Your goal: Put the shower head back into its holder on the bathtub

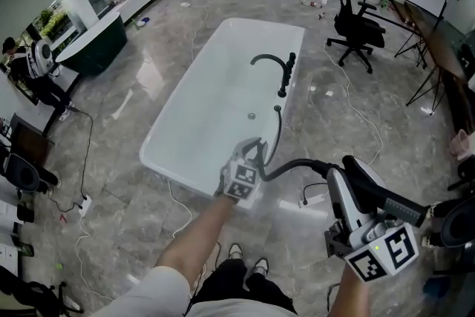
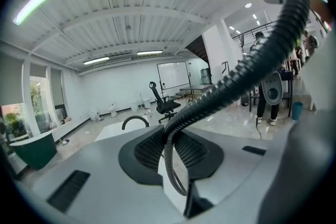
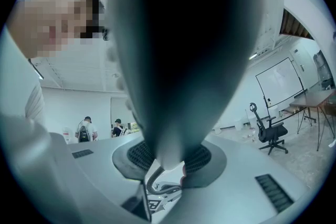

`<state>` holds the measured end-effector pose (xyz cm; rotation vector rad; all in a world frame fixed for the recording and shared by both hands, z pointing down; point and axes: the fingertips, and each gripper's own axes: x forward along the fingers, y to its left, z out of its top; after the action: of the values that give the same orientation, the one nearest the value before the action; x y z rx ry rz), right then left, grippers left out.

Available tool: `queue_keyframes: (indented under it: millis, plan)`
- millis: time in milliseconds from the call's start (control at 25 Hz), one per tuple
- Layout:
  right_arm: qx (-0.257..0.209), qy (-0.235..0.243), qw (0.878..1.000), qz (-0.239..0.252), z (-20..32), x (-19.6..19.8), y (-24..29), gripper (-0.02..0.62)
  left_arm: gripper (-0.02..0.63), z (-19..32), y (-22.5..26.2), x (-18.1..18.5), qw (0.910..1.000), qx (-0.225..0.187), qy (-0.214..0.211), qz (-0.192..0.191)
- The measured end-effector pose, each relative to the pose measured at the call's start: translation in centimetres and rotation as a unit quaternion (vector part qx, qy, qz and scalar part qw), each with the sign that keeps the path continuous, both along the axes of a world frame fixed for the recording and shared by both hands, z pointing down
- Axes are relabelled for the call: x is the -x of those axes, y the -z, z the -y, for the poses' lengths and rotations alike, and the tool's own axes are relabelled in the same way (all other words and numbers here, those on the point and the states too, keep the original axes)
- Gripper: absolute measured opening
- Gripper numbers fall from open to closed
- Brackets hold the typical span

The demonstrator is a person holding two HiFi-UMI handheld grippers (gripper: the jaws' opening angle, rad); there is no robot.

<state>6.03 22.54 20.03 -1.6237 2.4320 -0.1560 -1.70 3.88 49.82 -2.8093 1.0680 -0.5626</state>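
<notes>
The white bathtub (image 1: 178, 148) lies on the floor ahead, with a black faucet and holder post (image 1: 284, 78) on its right rim. A black ribbed hose (image 1: 276, 134) runs from that rim down to my left gripper (image 1: 254, 151) by the tub's near corner, then right to the black shower head (image 1: 371, 189). In the left gripper view the hose (image 2: 236, 68) passes between the jaws of the left gripper (image 2: 170, 152), which is shut on it. My right gripper (image 1: 344, 180) is shut on the shower head's handle (image 3: 178, 60), which fills the view above that gripper (image 3: 165, 162).
A black office chair (image 1: 355, 26) stands at the far right and a dark green tub (image 1: 96, 44) at the far left. A power strip (image 1: 315, 198) and cables lie on the marble floor near the tub. My feet (image 1: 245, 260) are just below the tub's near corner.
</notes>
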Motion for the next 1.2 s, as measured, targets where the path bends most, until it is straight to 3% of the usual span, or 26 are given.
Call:
queue_keyframes:
  millis: [200,680,1200]
  plan:
    - [-0.011,-0.024,1.0,-0.001,2.1,-0.9,1.8,0.129,0.06,4.5,5.3,-0.4,0.9989,-0.044,-0.017,-0.003]
    - [-0.001,-0.074,0.997,-0.006,10.3,-1.8,1.8,0.129,0.06,14.1,6.7,-1.2,0.9976,-0.03,-0.058,-0.023]
    - [-0.006,-0.087,0.996,-0.023,16.3,-0.8,2.6,0.129,0.06,21.1,14.2,-4.8,0.9915,-0.076,-0.093,-0.051]
